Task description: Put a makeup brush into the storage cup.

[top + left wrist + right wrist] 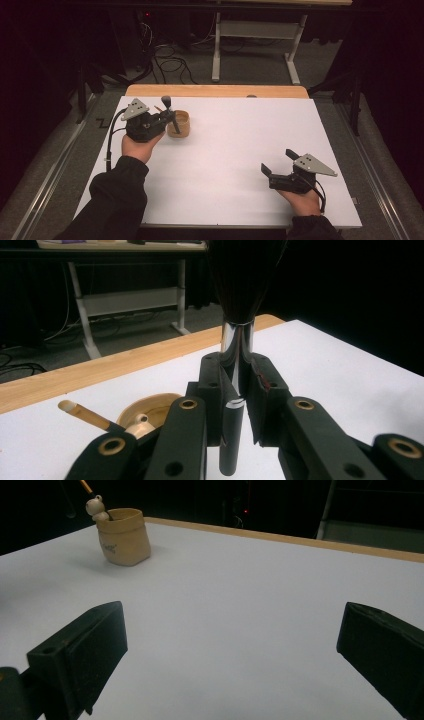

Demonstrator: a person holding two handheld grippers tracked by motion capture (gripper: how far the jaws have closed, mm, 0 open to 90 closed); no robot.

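My left gripper [169, 117] is shut on a brush [166, 102] with a black handle, a silver ferrule and dark bristles. In the left gripper view the brush [235, 335] stands upright between the pads of the left gripper [239, 385], bristles up. Just right of that gripper a small beige cup [181, 125] rests on the white table top [240, 135]. The cup [150, 410] holds a light-tipped stick [82, 412]. The right gripper view shows a small bear figure [95, 506] at the rim of the cup [122, 537]. My right gripper [278, 160] rests open and holds nothing, near the front right.
The wooden far edge [215, 91] of the table borders the white sheet. Beyond it, cables [170, 62] lie on the floor beside a white desk frame [255, 45]. A wide bare stretch of white surface [240, 590] lies between my right gripper [232, 640] and the cup.
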